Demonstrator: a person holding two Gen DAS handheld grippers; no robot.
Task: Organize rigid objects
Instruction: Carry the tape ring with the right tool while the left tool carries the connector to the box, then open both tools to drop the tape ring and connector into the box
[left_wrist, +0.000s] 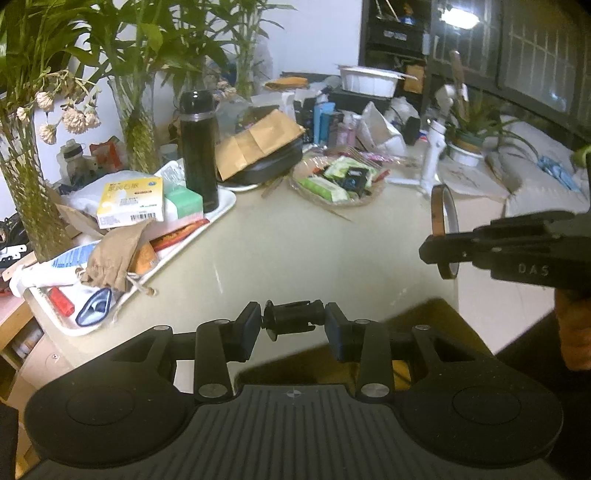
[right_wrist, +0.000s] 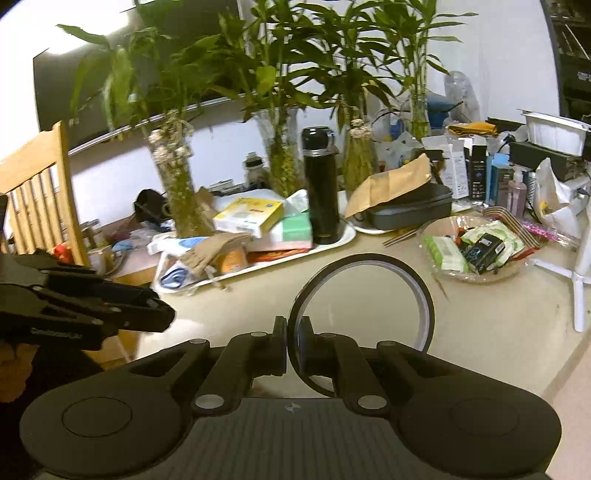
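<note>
Tape ring (right_wrist: 360, 317), thin and dark-rimmed, stands upright, pinched at its lower rim between the narrowed fingers of the right gripper (right_wrist: 291, 341), held above the bare middle of the bench (right_wrist: 498, 332). The left gripper (left_wrist: 293, 325) is clamped endwise on a small black flanged spool-like part (left_wrist: 291, 317) (its exact kind is hard to tell), also above the bare bench surface near the front edge. Along the bench's far edge, clutter crowds in: a white tray (left_wrist: 221, 206) carrying a tall black thermos (left_wrist: 198, 147), a yellow box (left_wrist: 130, 201) and a brown drawstring pouch (left_wrist: 114, 254); beside it a basket (right_wrist: 476, 275) of packets, a black case (right_wrist: 410, 210) under a brown envelope (right_wrist: 391, 182), and vases of bamboo stalks (right_wrist: 280, 162) behind. A white tripod stand (left_wrist: 430, 155) sits toward the right edge.
</note>
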